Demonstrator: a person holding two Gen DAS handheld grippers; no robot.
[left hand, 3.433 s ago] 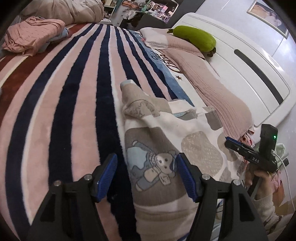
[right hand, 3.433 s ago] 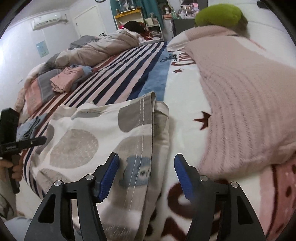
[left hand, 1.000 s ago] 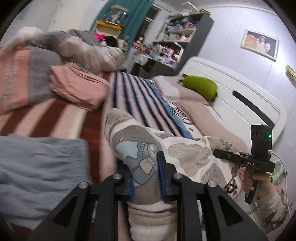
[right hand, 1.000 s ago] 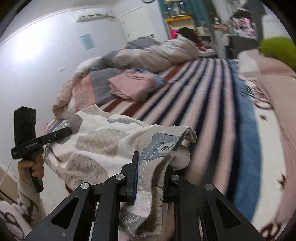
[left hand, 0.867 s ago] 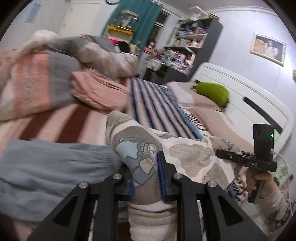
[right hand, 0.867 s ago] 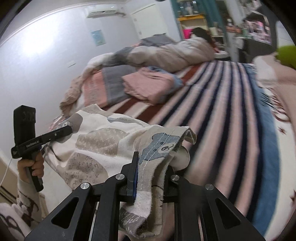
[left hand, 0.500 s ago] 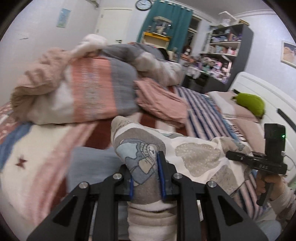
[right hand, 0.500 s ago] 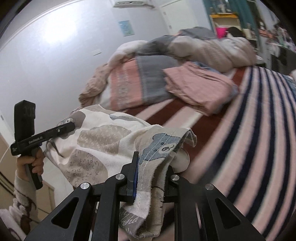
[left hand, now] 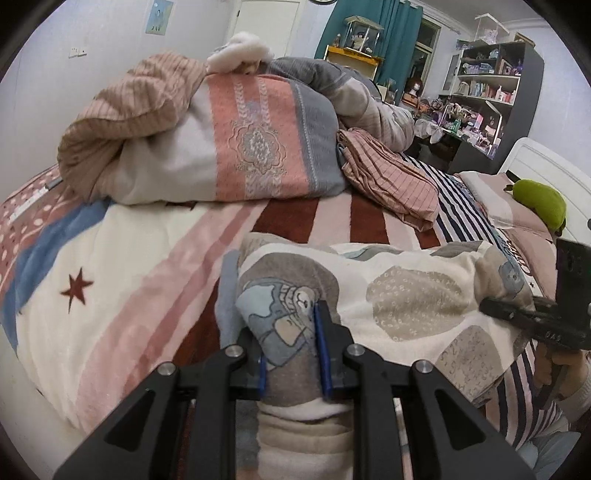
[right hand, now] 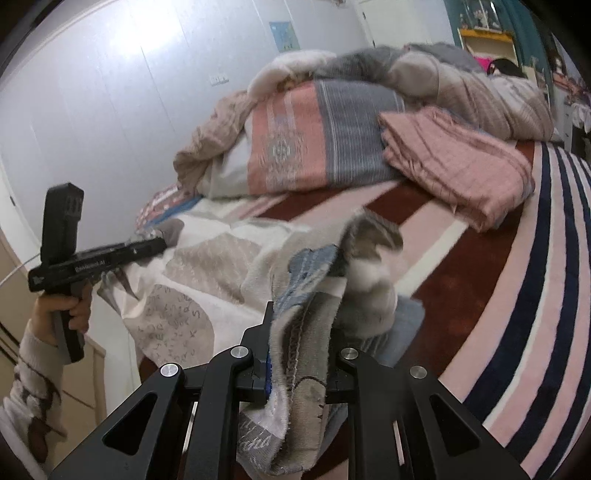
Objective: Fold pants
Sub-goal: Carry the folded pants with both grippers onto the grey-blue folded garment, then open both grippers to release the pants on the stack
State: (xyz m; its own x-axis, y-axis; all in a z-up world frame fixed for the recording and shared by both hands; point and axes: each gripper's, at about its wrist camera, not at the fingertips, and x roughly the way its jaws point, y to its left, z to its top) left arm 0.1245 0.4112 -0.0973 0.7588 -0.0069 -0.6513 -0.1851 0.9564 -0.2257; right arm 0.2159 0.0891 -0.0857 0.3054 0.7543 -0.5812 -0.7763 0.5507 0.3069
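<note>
Nearest, in left wrist view, the left tool (left hand: 290,349) is clamped narrow on a bunched end of the pants (left hand: 413,295), cream fabric w/ grey blobs and a bear print gripped between the blue pads. In right wrist view, the right tool (right hand: 297,363) is likewise pinched nearly closed on another bunched end of the same pants, fabric draped over and below the jaws. Between the two tools the pants are stretched out above the bed (left hand: 122,280), raised slightly off the striped blanket (right hand: 524,295). Each tool is seen from the other's camera, gripped by a hand (right hand: 64,308) w/ a patterned sleeve. Beyond the pants, a folded pink checked cloth (left hand: 384,184) lies on the blanket. Behind it, a piled duvet (left hand: 236,147) in pink, grey & cream is heaped near the wall. Farther back: green plush (left hand: 541,201) by the headboard, shelves (left hand: 491,88), teal curtain (left hand: 388,33).
</note>
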